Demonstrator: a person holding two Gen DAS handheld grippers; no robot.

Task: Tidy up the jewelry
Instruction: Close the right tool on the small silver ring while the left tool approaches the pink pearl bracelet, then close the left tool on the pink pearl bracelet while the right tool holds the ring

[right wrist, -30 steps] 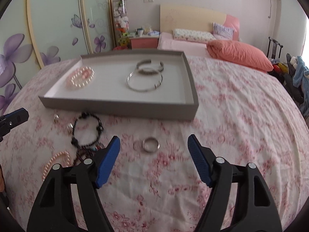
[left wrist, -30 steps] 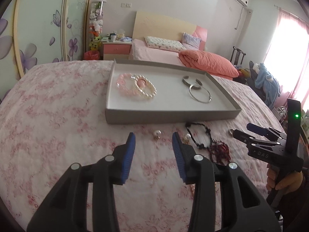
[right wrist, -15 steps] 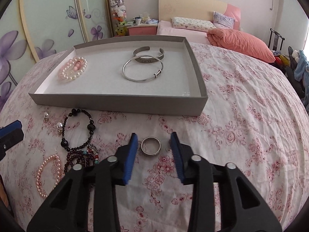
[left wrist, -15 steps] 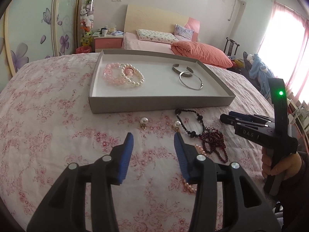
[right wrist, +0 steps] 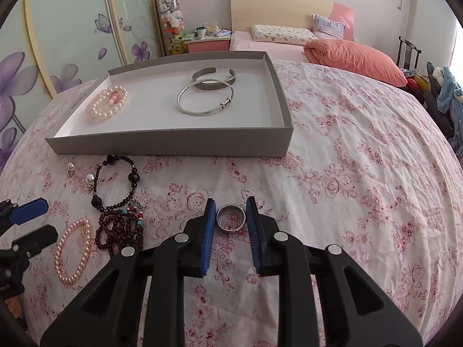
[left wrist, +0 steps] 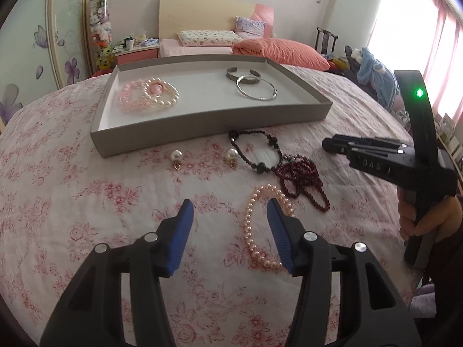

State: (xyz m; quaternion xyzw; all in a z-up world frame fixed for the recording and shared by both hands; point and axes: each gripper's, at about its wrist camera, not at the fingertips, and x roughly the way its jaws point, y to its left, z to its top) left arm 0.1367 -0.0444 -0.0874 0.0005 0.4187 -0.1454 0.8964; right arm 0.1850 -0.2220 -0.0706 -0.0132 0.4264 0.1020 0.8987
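A grey tray [left wrist: 202, 121] [right wrist: 173, 143] on the floral bedspread holds pearl bracelets [left wrist: 150, 98] [right wrist: 108, 105] and silver bangles [left wrist: 256, 91] [right wrist: 205, 99]. In front of it lie two pearl earrings [left wrist: 176, 156], a black bead bracelet [left wrist: 257, 150] [right wrist: 115, 182], dark red beads [left wrist: 303, 182] [right wrist: 121, 228] and a pink pearl bracelet [left wrist: 260, 225] [right wrist: 72, 248]. My left gripper [left wrist: 228, 217] is open, its right finger over the pink pearl bracelet. My right gripper [right wrist: 231, 217] has closed around a silver ring [right wrist: 231, 217], its pads touching the ring's sides on the bedspread.
The bedspread [right wrist: 347, 173] stretches right of the tray. Beyond are a bed with pillows [left wrist: 275, 49], a nightstand [left wrist: 136, 52], wardrobe doors [right wrist: 72, 43] on the left and a chair with clothes [left wrist: 373, 72] by the window.
My right gripper has closed from wide open onto the silver ring. My left gripper has drawn back and right, opened wider, and now sits at the pink pearl bracelet.
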